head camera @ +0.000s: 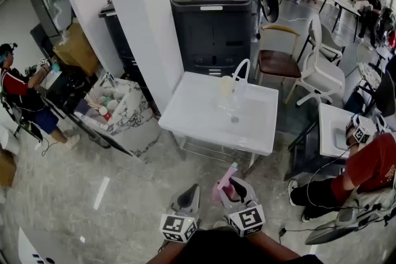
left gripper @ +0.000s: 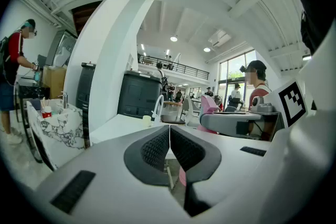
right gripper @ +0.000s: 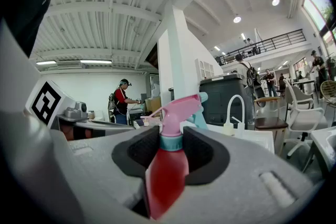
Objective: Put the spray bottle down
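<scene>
Noted right gripper [right gripper: 170,150] clamped on spray bottle [right gripper: 167,178], pads against its teal collar, pink head upright above, red body hanging below. Logged white table [right gripper: 260,139] beyond with looped white handle [right gripper: 236,105] on it, dark cabinet [right gripper: 220,97] behind, pillar [right gripper: 178,65] left of that. Spotted person [right gripper: 121,105] in red shirt standing far left.

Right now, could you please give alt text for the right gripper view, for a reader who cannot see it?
The right claw grips a red spray bottle with a pink trigger head, held upright. Behind stand a white table, a white pillar and a dark cabinet.
</scene>
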`<state>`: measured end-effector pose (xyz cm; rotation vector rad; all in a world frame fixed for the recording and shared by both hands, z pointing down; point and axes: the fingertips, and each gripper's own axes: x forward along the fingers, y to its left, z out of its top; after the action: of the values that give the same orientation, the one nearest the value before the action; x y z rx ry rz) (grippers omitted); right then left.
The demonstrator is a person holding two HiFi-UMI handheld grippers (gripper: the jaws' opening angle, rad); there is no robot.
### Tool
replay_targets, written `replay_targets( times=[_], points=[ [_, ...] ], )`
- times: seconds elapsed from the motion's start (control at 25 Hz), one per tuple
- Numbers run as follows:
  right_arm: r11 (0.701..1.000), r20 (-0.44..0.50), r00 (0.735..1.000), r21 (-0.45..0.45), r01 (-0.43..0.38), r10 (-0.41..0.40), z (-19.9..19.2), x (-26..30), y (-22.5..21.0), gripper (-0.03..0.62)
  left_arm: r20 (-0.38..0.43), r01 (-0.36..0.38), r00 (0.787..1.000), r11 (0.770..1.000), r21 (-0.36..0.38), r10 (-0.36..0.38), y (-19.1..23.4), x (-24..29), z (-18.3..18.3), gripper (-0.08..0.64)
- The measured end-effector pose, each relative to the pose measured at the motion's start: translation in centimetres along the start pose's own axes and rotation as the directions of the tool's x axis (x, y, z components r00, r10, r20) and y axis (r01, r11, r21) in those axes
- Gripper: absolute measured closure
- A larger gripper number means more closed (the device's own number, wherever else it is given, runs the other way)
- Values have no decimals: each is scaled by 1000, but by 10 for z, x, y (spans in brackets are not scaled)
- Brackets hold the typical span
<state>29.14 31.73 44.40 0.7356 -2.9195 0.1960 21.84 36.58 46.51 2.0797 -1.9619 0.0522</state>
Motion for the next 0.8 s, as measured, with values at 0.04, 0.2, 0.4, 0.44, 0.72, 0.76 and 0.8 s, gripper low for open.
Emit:
replay_targets(
  times=[0.04, 0.2, 0.4, 0.44, 0.72, 0.76, 0.8],
  points=[
    [1000, -1, 1000, 2, -3, 3, -1, 2, -3, 453, -2, -2, 1000, 1000, -5, 2, 1, 3, -1, 538],
    [999, 2, 1000, 24, -27, 27, -1, 12, -10, 451, -10, -15, 1000, 1000, -19, 15, 8, 15, -5, 538],
    [998, -22, 999, 37, -47, 48, -11, 34, -10, 449, -33, -19, 999, 1000, -21, 18, 25, 27, -14, 538],
    [998, -28, 999, 42, -44, 45, -14, 41, -9, 449, -39, -14, 999, 1000, -20, 14, 31, 30, -15, 538],
    [995, -55, 998, 97, 32, -26, -16, 112, -27, 449, -58, 41, 997, 998, -41, -44, 86, 73, -7, 538],
    [995, -60, 998, 93, 42, -36, -13, 126, -29, 449, -58, 51, 997, 998, -45, -54, 96, 81, -3, 538],
    [995, -62, 997, 85, 50, -44, -10, 140, -31, 449, -58, 62, 996, 997, -46, -65, 107, 88, 2, 538]
  ],
)
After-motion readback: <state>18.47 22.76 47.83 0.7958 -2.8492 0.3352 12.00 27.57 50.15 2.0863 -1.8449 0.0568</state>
